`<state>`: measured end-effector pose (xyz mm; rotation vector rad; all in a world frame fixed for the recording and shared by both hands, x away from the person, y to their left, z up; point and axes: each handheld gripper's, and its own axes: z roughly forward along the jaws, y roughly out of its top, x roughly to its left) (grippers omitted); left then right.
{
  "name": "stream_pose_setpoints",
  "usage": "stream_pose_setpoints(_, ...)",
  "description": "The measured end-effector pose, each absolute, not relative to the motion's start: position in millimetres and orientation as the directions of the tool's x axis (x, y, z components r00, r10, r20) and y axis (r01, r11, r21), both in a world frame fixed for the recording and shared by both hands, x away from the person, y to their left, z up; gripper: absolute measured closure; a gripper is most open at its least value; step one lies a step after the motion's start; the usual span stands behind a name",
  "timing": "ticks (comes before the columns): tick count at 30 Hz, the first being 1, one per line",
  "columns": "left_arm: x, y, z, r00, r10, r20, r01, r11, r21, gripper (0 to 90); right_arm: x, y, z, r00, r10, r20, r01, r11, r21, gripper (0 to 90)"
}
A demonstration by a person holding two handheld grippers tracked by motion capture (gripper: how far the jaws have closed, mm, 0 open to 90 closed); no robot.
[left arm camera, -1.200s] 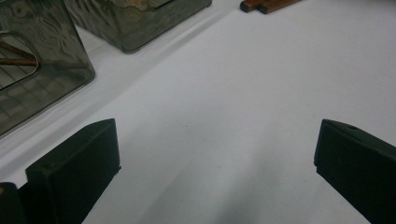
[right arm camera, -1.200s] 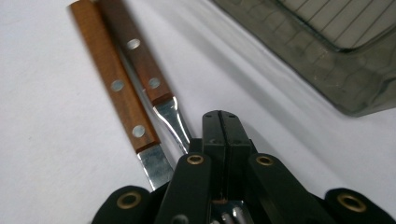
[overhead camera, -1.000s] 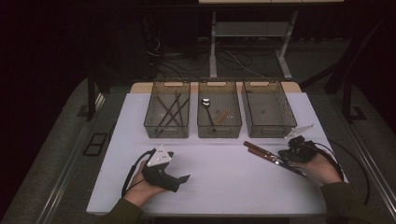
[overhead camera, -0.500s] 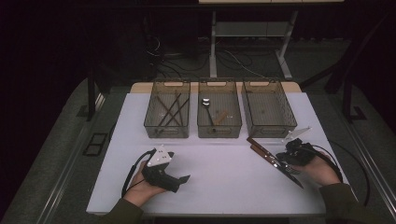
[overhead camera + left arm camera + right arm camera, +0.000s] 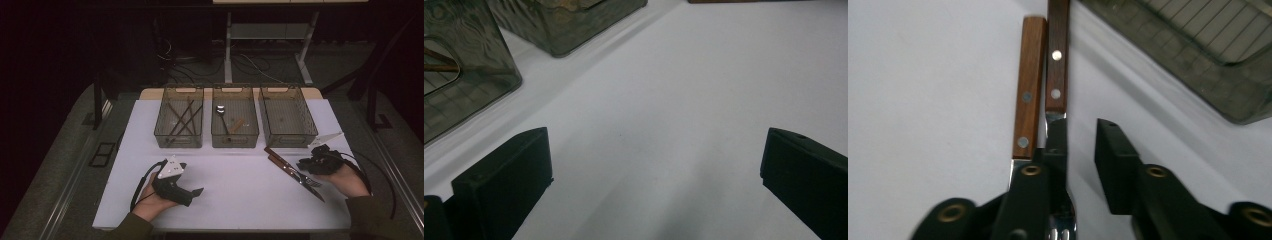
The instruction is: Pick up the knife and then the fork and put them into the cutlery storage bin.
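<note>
Two wood-handled utensils lie side by side on the white table (image 5: 225, 165): a light-handled knife (image 5: 1028, 85) and a dark-handled fork (image 5: 1057, 55). In the high view the pair (image 5: 290, 170) runs diagonally, just left of my right gripper (image 5: 306, 164). My right gripper (image 5: 1082, 131) has just been opening. Its left jaw hangs over the fork's neck, its right jaw stands apart, and bare table shows in the gap. My left gripper (image 5: 196, 192) rests on the table near the front edge. In its own view my left gripper (image 5: 654, 145) is wide open with nothing between the jaws.
Three smoky clear bins stand in a row at the back. The left bin (image 5: 159, 131) holds several dark sticks. The middle bin (image 5: 235, 143) has a spoon (image 5: 220, 109) and a wooden-handled piece. The right bin (image 5: 311, 129) is close to the utensils.
The utensil pair has swung from a flatter line to a steeper diagonal, its metal ends now nearer the front edge. The right hand shifted slightly. The left hand stayed put.
</note>
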<state>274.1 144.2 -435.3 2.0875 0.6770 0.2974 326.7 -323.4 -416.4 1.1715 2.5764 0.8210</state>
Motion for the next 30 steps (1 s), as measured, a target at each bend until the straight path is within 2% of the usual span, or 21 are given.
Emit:
stream_pose_setpoints(6, 274.1, 144.0, -435.5, 0.821, 0.569, -0.042, 0.355, -0.451, 0.819, 0.0, 323.4, -320.6, -406.4, -0.661, 0.741, 0.118, 0.664, 0.504, 0.552, 60.3)
stream_pose_setpoints(8, 274.0, 143.5, -435.7, 0.821, 0.57, -0.043, 0.355, -0.45, 0.82, 0.0, 321.7, -315.9, -405.0, -0.671, 0.735, 0.092, 0.652, 0.527, 0.546, 59.7)
stream_pose_setpoints(13, 273.8, 143.5, -435.6, 0.821, 0.57, -0.042, 0.354, -0.449, 0.82, 0.0, 321.9, -301.5, -404.2, -0.689, 0.72, 0.086, 0.657, 0.569, 0.495, 63.9)
stream_pose_setpoints(30, 274.4, 143.4, -436.0, 0.822, 0.568, -0.043, 0.356, -0.452, 0.818, 0.0, 328.9, -287.8, -417.4, -0.72, 0.691, 0.057, 0.644, 0.636, 0.426, 71.2)
